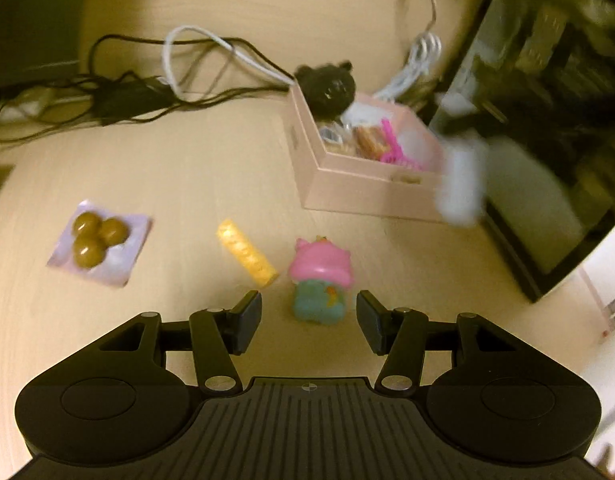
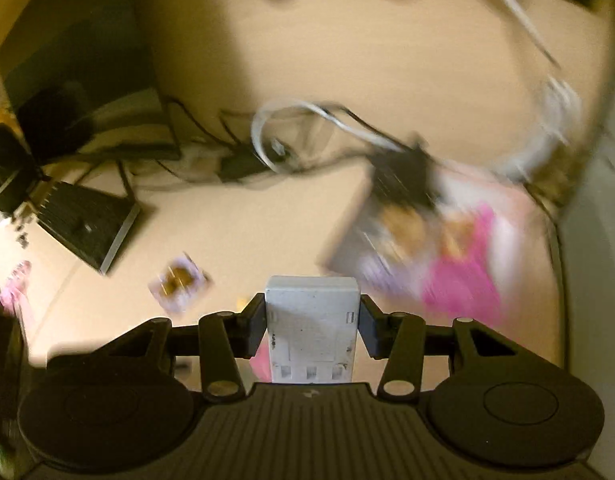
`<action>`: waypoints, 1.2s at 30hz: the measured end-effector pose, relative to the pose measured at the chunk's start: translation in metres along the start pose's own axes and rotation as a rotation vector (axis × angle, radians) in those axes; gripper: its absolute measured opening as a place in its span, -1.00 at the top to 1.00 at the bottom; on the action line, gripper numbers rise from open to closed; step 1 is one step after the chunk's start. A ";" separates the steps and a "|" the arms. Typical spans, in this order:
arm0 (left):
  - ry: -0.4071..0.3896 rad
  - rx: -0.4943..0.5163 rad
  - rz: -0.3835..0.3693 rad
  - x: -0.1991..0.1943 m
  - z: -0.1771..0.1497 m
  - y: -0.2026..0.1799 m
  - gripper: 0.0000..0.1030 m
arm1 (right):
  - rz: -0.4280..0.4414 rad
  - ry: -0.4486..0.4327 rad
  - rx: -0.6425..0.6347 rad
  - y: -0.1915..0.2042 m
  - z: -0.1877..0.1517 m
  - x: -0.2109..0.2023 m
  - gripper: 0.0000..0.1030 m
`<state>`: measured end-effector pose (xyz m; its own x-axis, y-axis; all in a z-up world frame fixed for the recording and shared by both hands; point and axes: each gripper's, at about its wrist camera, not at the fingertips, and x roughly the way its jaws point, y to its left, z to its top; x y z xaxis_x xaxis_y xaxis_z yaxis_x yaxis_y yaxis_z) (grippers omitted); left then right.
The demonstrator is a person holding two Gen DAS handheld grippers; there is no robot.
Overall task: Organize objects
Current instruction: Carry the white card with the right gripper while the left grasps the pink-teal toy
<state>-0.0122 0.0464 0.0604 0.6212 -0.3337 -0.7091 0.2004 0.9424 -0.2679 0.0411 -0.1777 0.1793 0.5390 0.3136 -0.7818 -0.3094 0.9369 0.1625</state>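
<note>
White adapter sits pinched in my right gripper near the pink box; my left gripper hangs spread around the pink-capped toy, bare desk beyond.

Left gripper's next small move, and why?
Probably ease the left gripper forward and down around the pink-and-blue toy figure: it is open, the toy lies on the table just ahead between its fingers, still outside the pink box.
</note>
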 end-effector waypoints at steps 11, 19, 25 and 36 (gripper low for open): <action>0.113 0.183 0.118 0.062 0.014 -0.045 -0.10 | -0.099 0.047 0.131 -0.030 -0.125 -0.015 0.08; 0.154 0.184 0.083 0.058 0.011 -0.047 0.03 | -0.077 0.028 0.188 -0.041 -0.136 -0.010 0.08; 0.141 0.164 -0.091 0.020 0.012 -0.052 0.06 | -0.097 0.006 0.186 -0.048 -0.134 -0.023 0.08; -0.141 0.318 -0.071 0.078 0.136 -0.103 -0.02 | -0.103 -0.060 0.195 -0.051 -0.120 -0.037 0.08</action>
<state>0.1188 -0.0736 0.1213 0.6917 -0.4126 -0.5927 0.4589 0.8848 -0.0803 -0.0566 -0.2558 0.1277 0.6077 0.2181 -0.7637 -0.0964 0.9747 0.2017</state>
